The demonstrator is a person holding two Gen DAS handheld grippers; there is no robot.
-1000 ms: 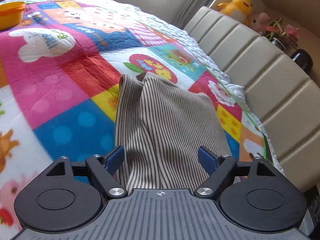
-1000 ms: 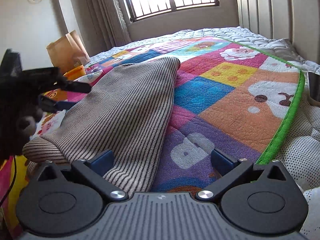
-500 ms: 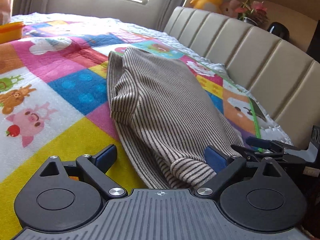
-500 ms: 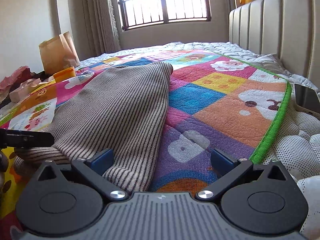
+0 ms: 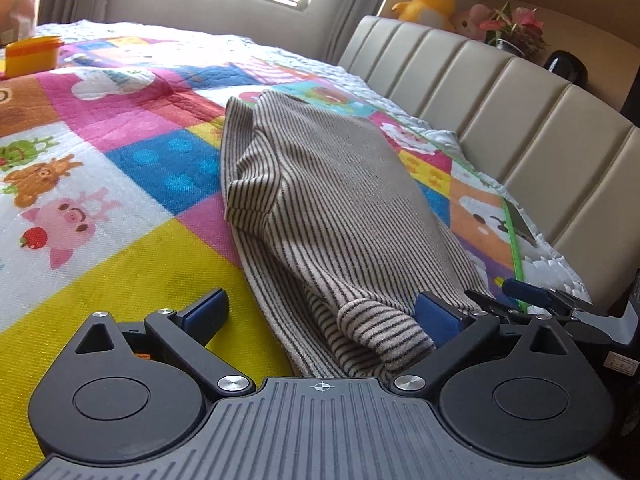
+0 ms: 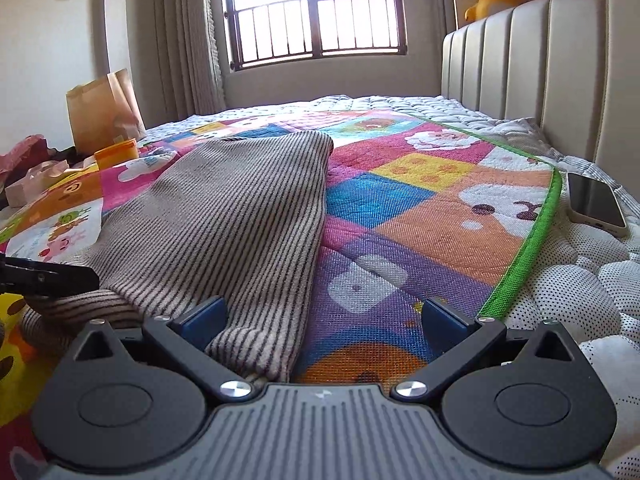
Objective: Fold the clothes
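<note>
A beige knit garment with thin dark stripes (image 5: 340, 200) lies lengthwise on the colourful cartoon quilt (image 5: 120, 260), folded into a long narrow shape. My left gripper (image 5: 320, 312) is low at its near end. Its jaws are opening, the rolled near end lies between them against the right pad, and nothing is pinched. My right gripper (image 6: 324, 312) stands open at the garment's (image 6: 240, 216) other near corner, a fold of cloth lying by its left pad. Each gripper shows at the edge of the other's view: the right gripper (image 5: 536, 296), the left gripper (image 6: 48, 278).
A padded beige headboard (image 5: 500, 120) runs along the right of the bed. A phone (image 6: 596, 204) lies on the dotted sheet beyond the quilt's green edge. An orange container (image 6: 116, 154), a paper bag (image 6: 102, 112) and loose items sit at the far left.
My left gripper came back from over the garment's middle to its near end, sank low and opened wider. My right gripper's view tilted up a little; the garment lies as before.
</note>
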